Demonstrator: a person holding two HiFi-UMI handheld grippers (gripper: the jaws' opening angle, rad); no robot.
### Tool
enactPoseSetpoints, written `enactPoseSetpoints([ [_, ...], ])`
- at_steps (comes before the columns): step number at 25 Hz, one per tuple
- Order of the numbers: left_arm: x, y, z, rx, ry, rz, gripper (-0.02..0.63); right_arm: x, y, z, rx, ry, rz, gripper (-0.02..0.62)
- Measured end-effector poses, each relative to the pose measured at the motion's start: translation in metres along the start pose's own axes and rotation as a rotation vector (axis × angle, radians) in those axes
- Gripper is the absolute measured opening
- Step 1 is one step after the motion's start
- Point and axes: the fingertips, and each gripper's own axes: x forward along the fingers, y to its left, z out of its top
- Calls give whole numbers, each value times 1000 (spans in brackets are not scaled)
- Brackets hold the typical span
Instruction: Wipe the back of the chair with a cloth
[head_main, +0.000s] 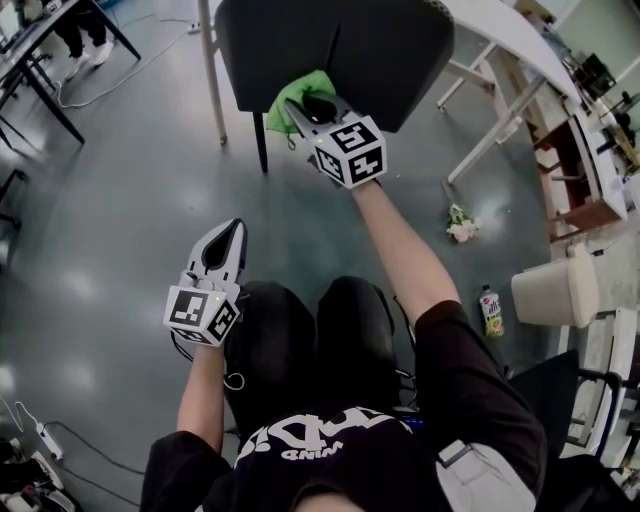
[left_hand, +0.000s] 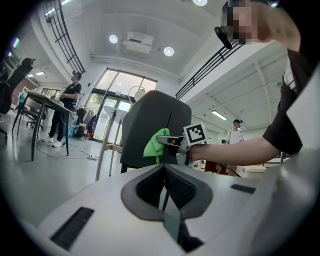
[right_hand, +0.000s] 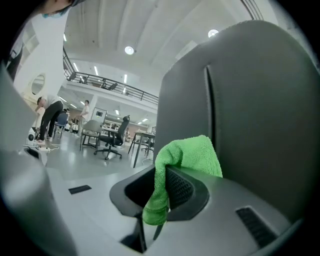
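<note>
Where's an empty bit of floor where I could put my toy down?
The bare grey floor left of the dark grey chair, ahead of the left tongs, is widest. It's crowded on the right: a small bottle, a cream bin and white table legs. A white power strip clutters the bottom-left.

— Where is the cloth (head_main: 292, 98)?
— In the right gripper (head_main: 303, 106), just before the chair back (head_main: 340, 50).
— The left gripper (head_main: 231, 230)?
— Nearer the person (head_main: 340, 455), leftward, well apart from that back.

Grey polished floor (head_main: 120, 180) carries the dark chair (head_main: 340, 50) on its legs. Lying on it: flower bunch (head_main: 461, 224), green-labelled bottle (head_main: 490, 311) beside a white bin (head_main: 556, 290), loose cable (head_main: 110, 75).
</note>
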Motion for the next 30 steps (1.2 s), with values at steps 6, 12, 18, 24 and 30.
enactPoseSetpoints([
  [6, 10, -13, -4, 2, 2, -24, 0, -62, -37, -16, -5, 11, -84, 48],
  [12, 15, -19, -6, 8, 10, -32, 0, -138, -84, -39, 3, 39, -212, 48],
  [18, 17, -19, -6, 10, 14, -30, 0, -198, -131, -78, 18, 123, -341, 48],
  [24, 19, -19, -7, 10, 19, -34, 0, -230, -151, -100, 47, 160, -408, 48],
  [30, 18, -20, -9, 7, 20, -35, 0, -224, -155, -125, 77, 198, -415, 48],
])
